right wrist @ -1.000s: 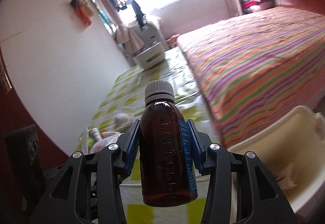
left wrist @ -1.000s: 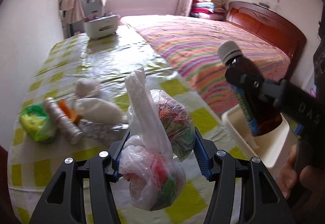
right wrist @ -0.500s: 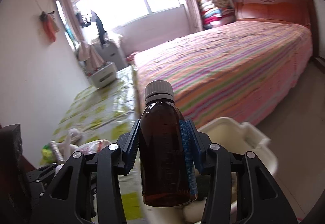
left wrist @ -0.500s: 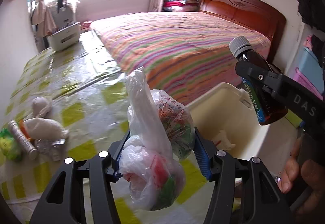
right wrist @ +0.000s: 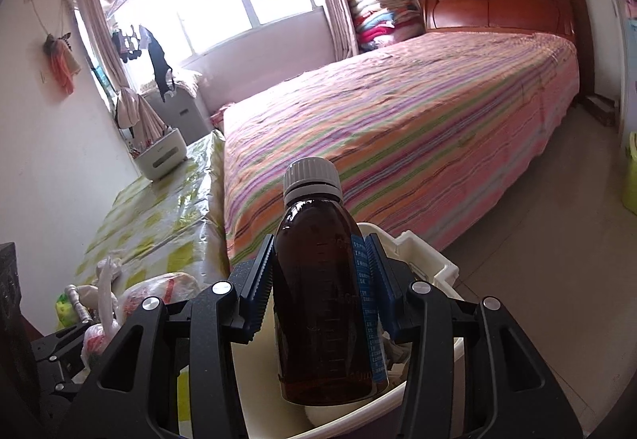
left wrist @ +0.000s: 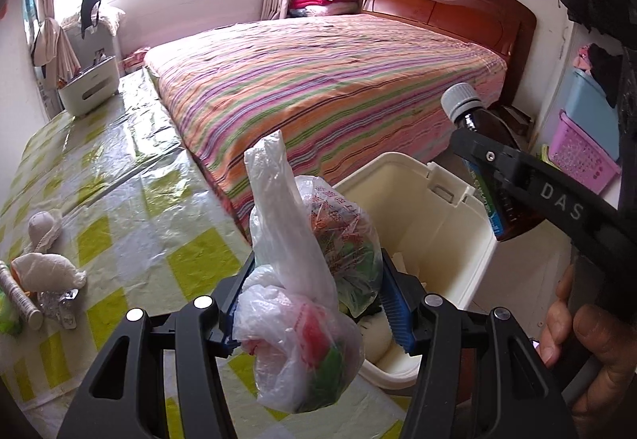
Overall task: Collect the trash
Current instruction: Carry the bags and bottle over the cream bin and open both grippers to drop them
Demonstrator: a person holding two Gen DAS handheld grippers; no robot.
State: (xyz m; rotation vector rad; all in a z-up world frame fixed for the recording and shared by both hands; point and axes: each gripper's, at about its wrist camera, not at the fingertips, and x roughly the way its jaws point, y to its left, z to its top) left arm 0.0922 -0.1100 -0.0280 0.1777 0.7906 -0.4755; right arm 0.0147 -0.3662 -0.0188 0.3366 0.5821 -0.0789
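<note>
My left gripper (left wrist: 314, 299) is shut on a knotted clear plastic bag of trash (left wrist: 306, 303), held just at the near left rim of a cream bin (left wrist: 434, 208) that stands beside the table. My right gripper (right wrist: 322, 279) is shut on a brown bottle with a grey cap (right wrist: 322, 279), upright above the bin (right wrist: 430, 259). In the left wrist view the brown bottle (left wrist: 489, 144) hangs over the bin's right side, and a hand (left wrist: 585, 343) grasps that gripper's handle. Crumpled paper lies inside the bin.
On the yellow-checked table (left wrist: 119, 208) at the left lie white wads (left wrist: 43, 271), a foil scrap (left wrist: 59, 303) and a roll (left wrist: 20, 295). A white box (left wrist: 87, 88) stands at the far end. A striped bed (left wrist: 338, 80) lies behind the bin; pink basket (left wrist: 581, 156) at right.
Both grippers have swung right from over the table toward the cream bin, carrying the bag and the bottle. The bin now lies right under them; the table trash has slid to the left edge.
</note>
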